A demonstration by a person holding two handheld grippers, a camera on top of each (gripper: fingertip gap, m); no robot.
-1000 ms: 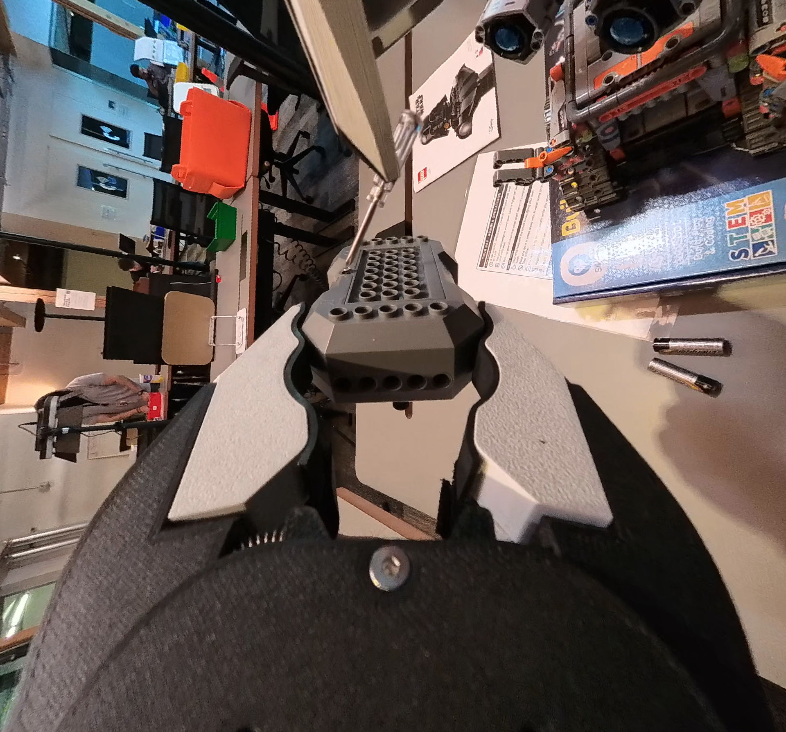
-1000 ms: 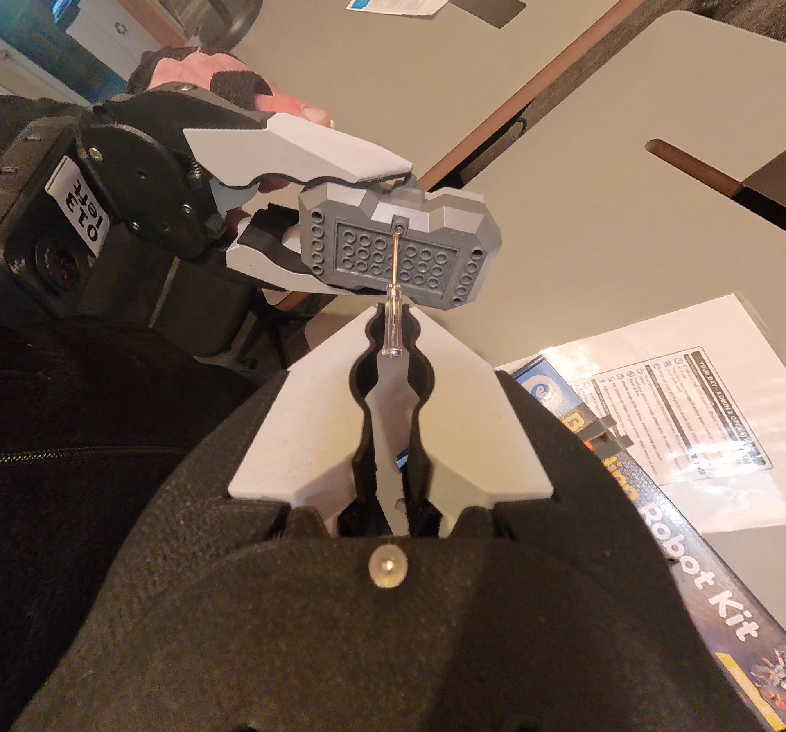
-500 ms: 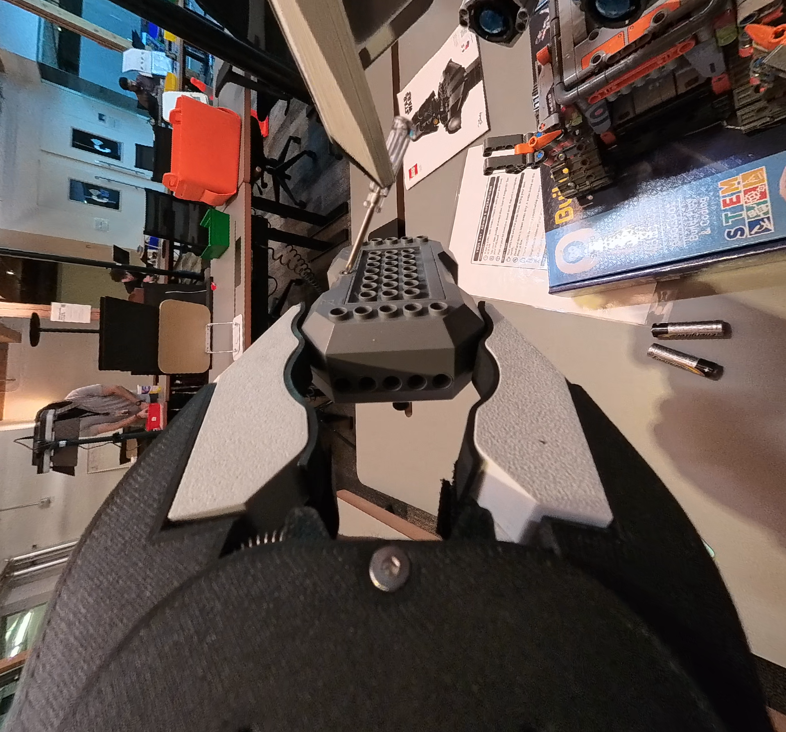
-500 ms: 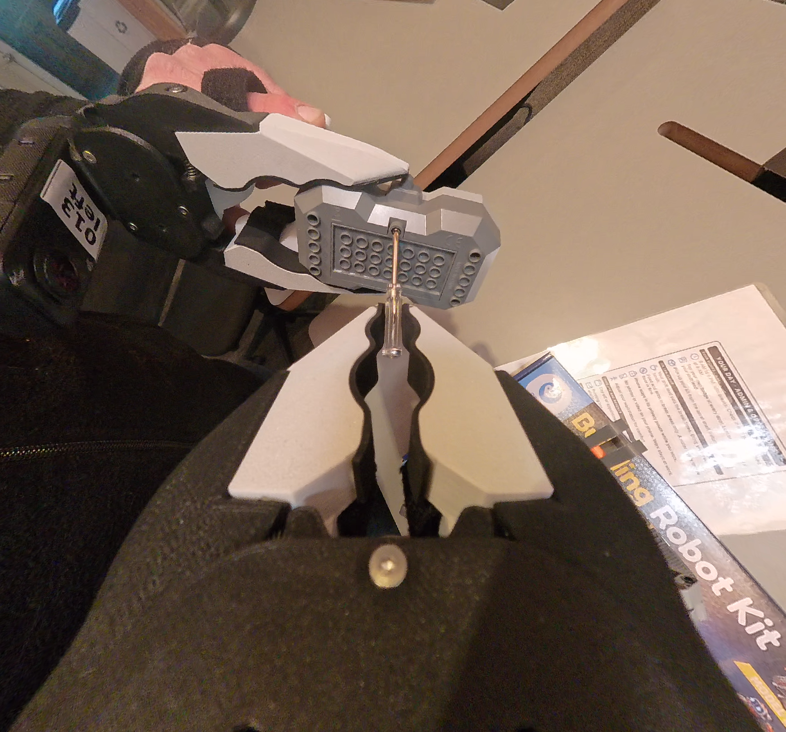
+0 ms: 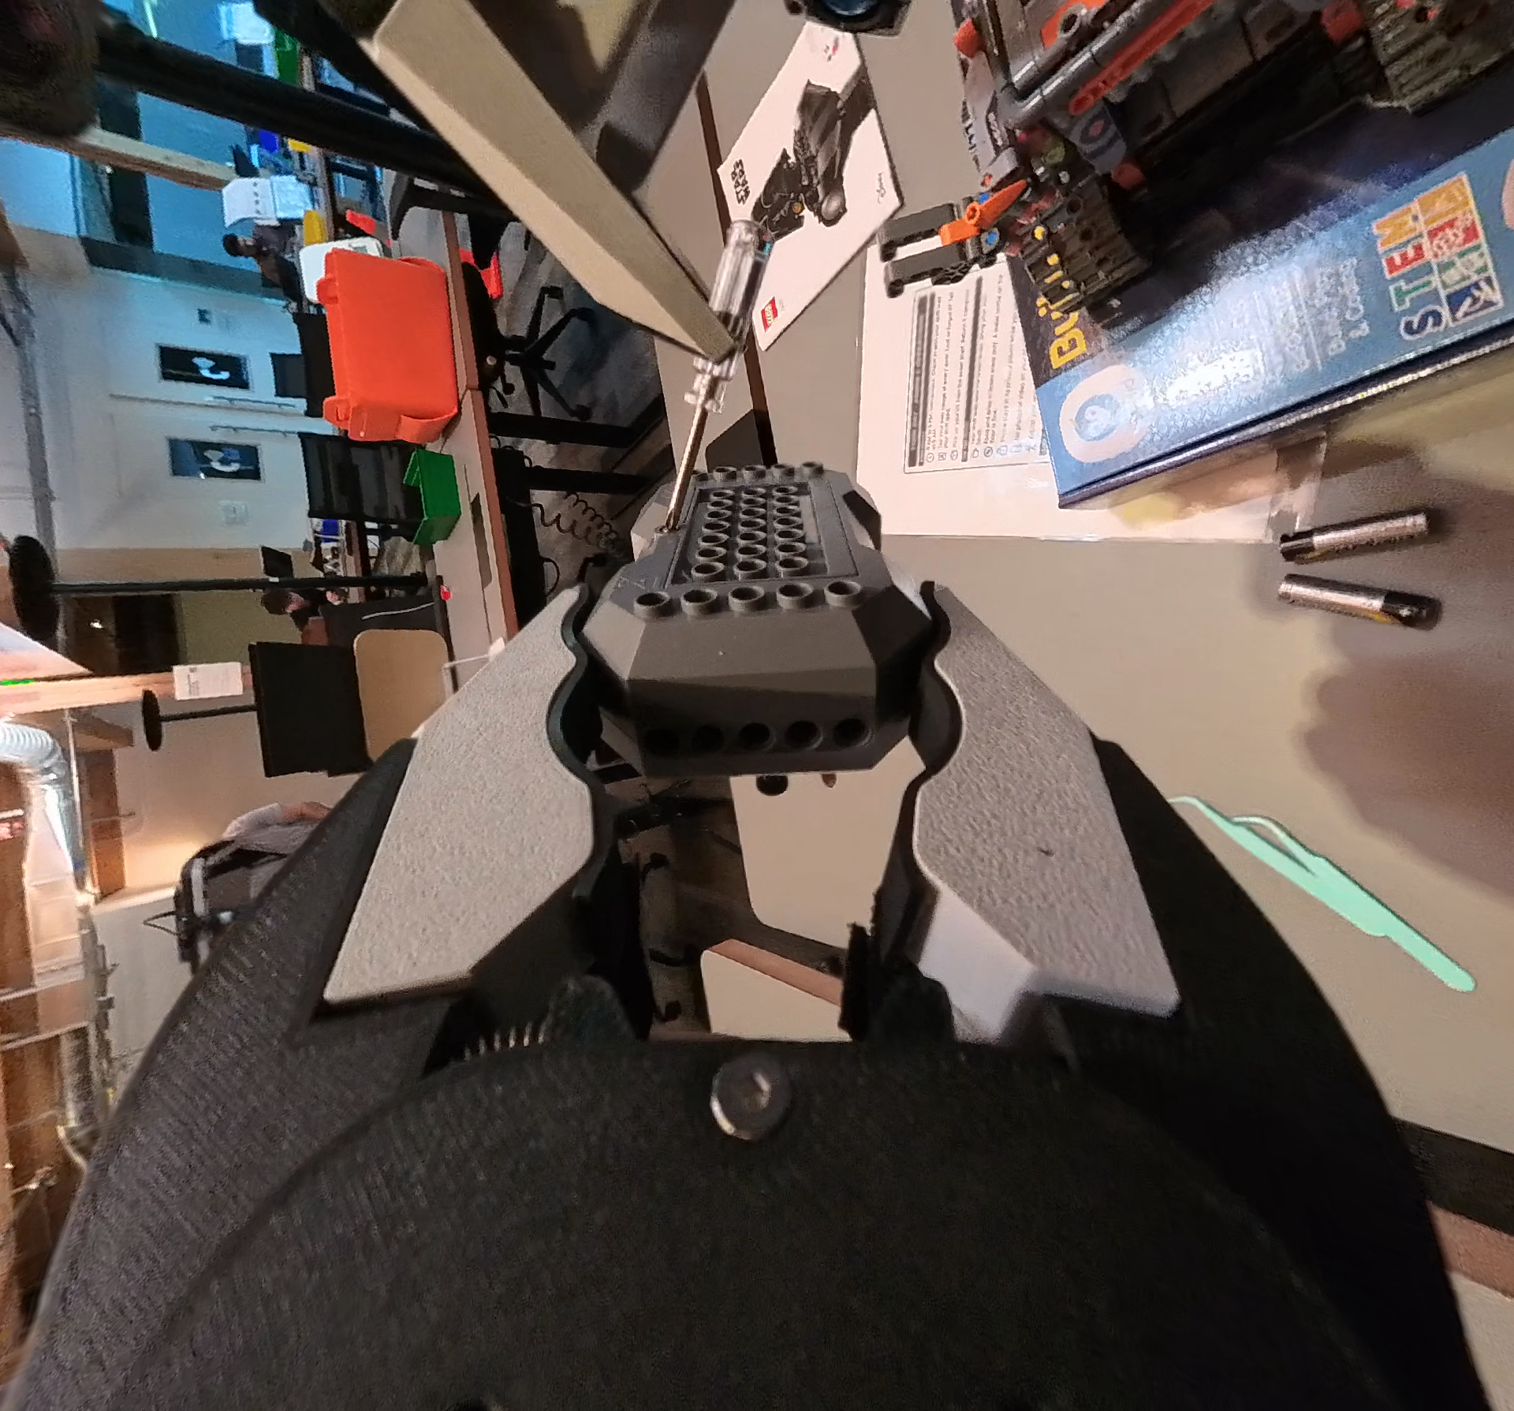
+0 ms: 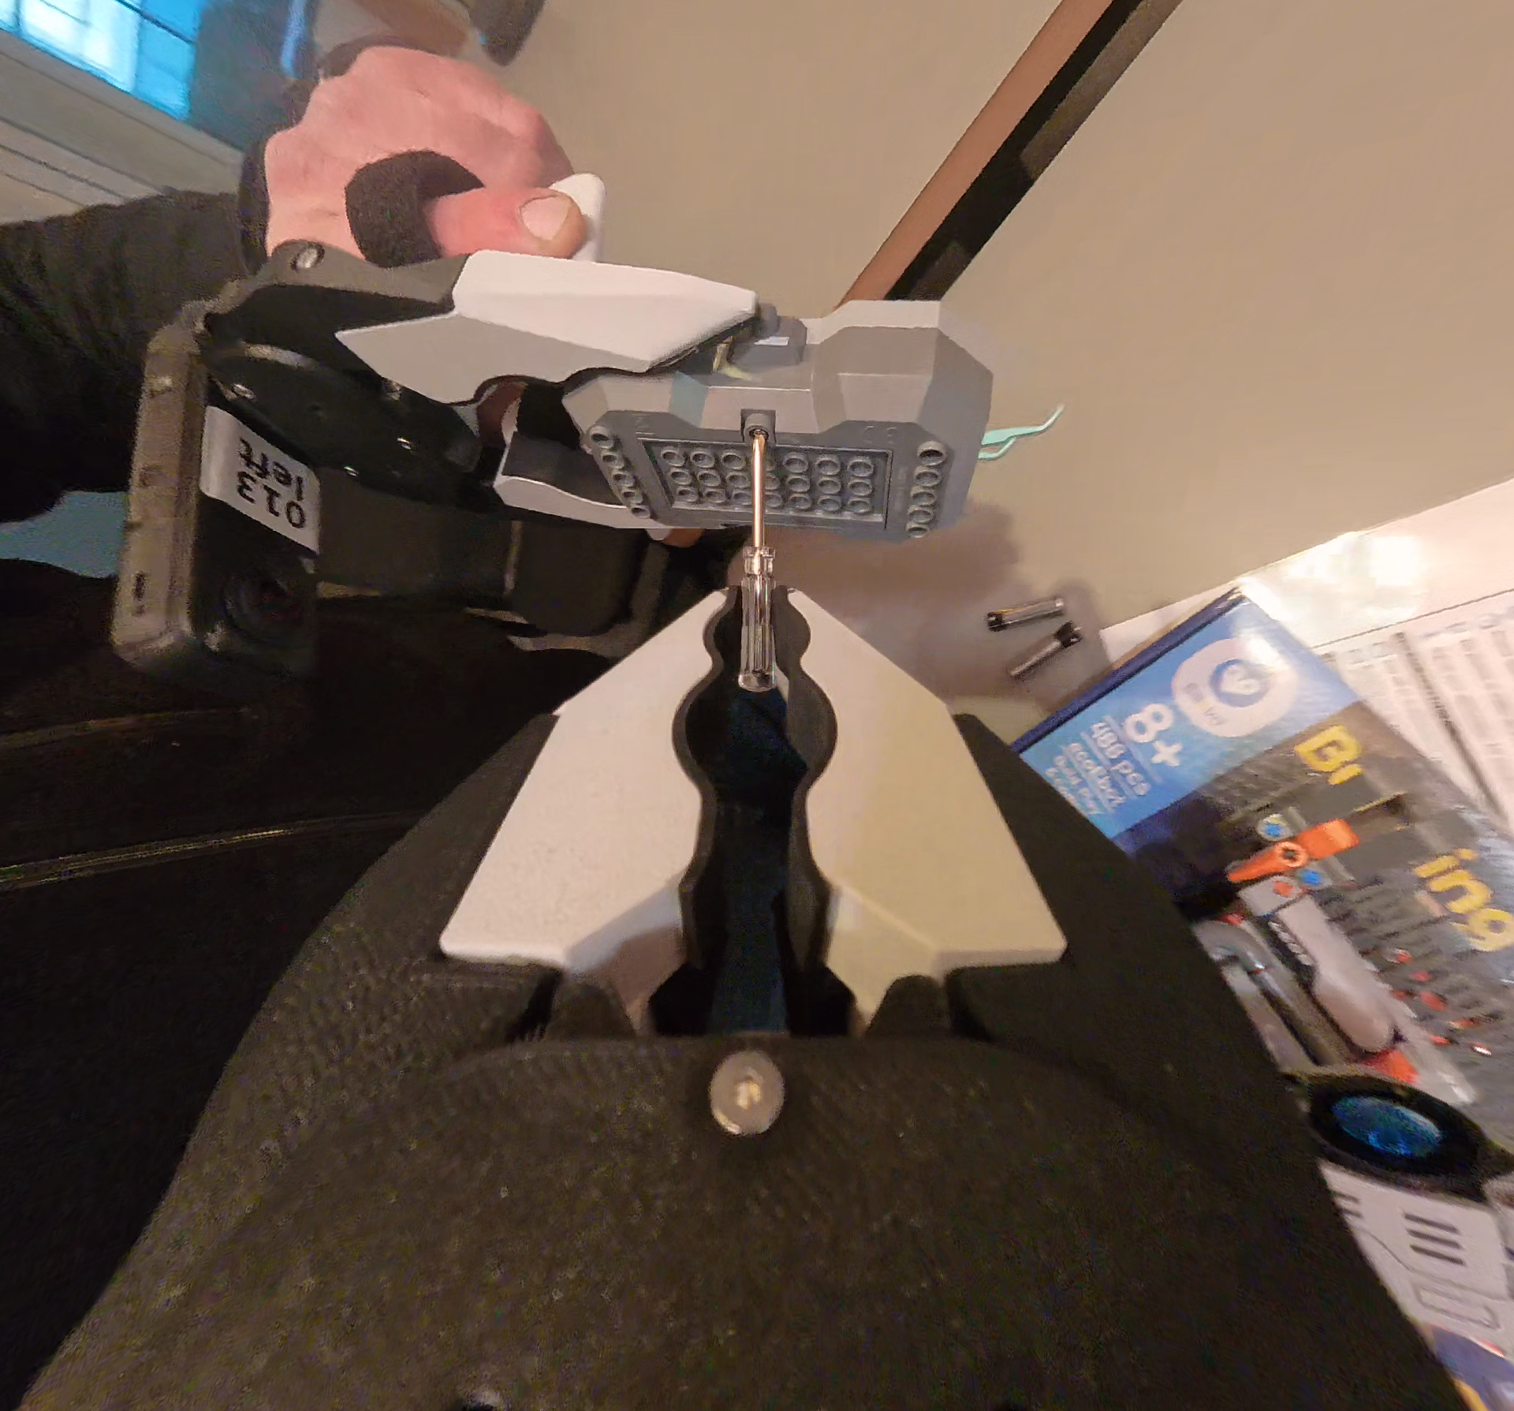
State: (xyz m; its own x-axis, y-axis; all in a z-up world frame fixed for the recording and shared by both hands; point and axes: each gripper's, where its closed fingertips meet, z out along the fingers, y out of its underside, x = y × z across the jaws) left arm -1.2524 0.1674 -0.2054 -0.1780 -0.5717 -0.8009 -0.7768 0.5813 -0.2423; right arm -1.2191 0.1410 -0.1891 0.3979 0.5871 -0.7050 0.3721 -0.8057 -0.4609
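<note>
- Left wrist view: a grey studded block [image 5: 750, 618] is clamped between the jaws of the left gripper [image 5: 750, 683], lifted clear of the table [image 5: 1106, 683], studded face turned toward the other tool.
- A small screwdriver [image 6: 758, 552] is pinched at its clear handle by the closed jaws of the right gripper [image 6: 758, 634]; its tip is seated in a recess at the block's edge, so the block appears to be held steady for it.
- A hand [image 6: 410, 159] is seen wrapped round the left gripper's handle.
- Two batteries [image 5: 1352, 569] lie on the table, well apart from the block.
- Beyond them, a blue box [image 5: 1278, 355] carries a toy robot [image 5: 1188, 60], with leaflets [image 5: 807, 183] beside it; open tabletop is left near the table's edge.
</note>
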